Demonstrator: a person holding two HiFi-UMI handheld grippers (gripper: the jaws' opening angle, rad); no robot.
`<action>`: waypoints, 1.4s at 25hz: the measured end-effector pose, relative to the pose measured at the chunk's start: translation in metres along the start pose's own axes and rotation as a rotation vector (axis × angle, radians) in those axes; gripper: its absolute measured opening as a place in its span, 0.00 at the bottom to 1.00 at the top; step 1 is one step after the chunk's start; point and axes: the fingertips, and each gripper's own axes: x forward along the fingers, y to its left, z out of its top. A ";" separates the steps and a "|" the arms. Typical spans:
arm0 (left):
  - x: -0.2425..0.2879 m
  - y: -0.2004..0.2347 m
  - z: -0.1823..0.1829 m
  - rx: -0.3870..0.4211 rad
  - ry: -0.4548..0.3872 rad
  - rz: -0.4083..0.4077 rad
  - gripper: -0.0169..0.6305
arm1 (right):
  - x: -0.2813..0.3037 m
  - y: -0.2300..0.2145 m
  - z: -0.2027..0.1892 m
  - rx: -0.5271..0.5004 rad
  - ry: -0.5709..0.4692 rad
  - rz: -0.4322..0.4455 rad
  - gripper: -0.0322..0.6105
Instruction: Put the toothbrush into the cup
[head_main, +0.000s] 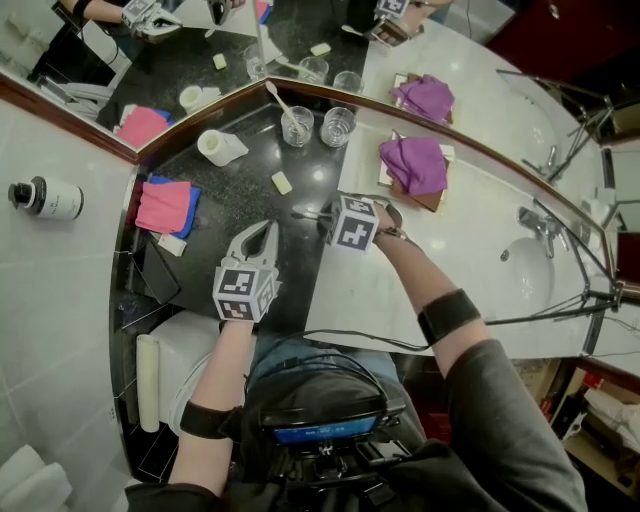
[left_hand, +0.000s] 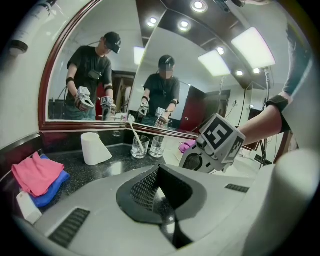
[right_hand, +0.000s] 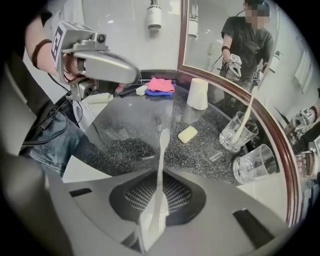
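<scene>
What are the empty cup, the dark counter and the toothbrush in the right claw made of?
Empty cup: clear glass, it seems; see-through, glinting rim. Dark counter: polished speckled stone, likely granite; reflects lights. Toothbrush: matte white, probably plastic.

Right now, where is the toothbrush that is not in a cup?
In the right gripper view the toothbrush is clamped in the right tongs, its head over the black counter, left of the soap.
</scene>
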 end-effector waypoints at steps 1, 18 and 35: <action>0.000 -0.001 0.002 0.000 -0.002 0.001 0.03 | -0.005 -0.001 0.002 0.011 -0.017 -0.007 0.14; 0.000 -0.029 0.043 0.078 -0.028 -0.018 0.03 | -0.151 -0.025 0.028 0.305 -0.647 -0.293 0.14; 0.027 -0.050 0.052 0.142 -0.002 -0.091 0.03 | -0.192 -0.056 -0.001 0.512 -0.921 -0.516 0.14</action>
